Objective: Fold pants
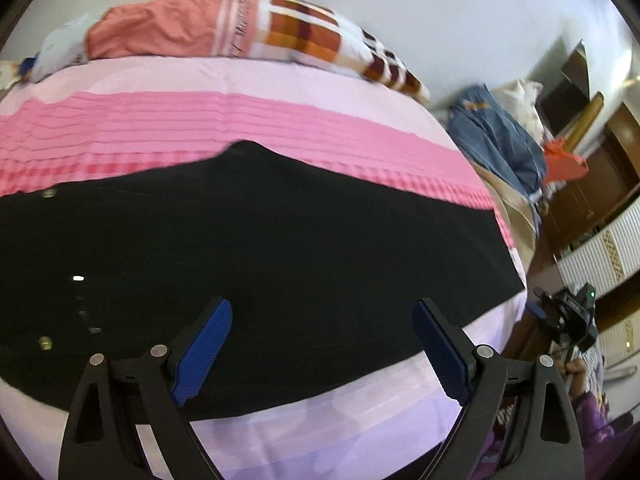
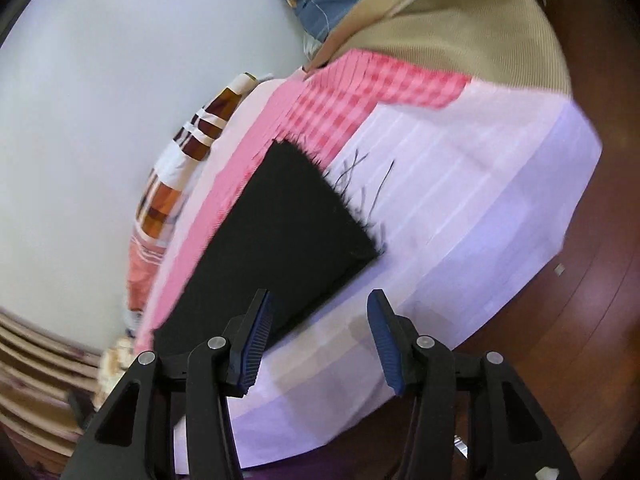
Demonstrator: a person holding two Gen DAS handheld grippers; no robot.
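Note:
Black pants (image 1: pixel 256 248) lie flat across a bed with a pink and lilac sheet (image 1: pixel 224 120). Small metal buttons show near their left end. My left gripper (image 1: pixel 322 312) hovers over the near edge of the pants, jaws wide open and empty. In the right wrist view the frayed leg end of the pants (image 2: pixel 296 216) lies on the sheet (image 2: pixel 460 184), with loose threads trailing. My right gripper (image 2: pixel 320 308) hangs above the near edge of that leg, jaws partly apart with nothing between them. The other gripper (image 1: pixel 568 312) appears at the right of the left wrist view.
A checked orange and white quilt (image 1: pixel 288 28) and a salmon pillow (image 1: pixel 160 28) lie at the far side of the bed. A blue cloth (image 1: pixel 496 136) and tan cover (image 2: pixel 460 32) sit past the bed's end. Dark wooden floor (image 2: pixel 580 340) lies beside the bed.

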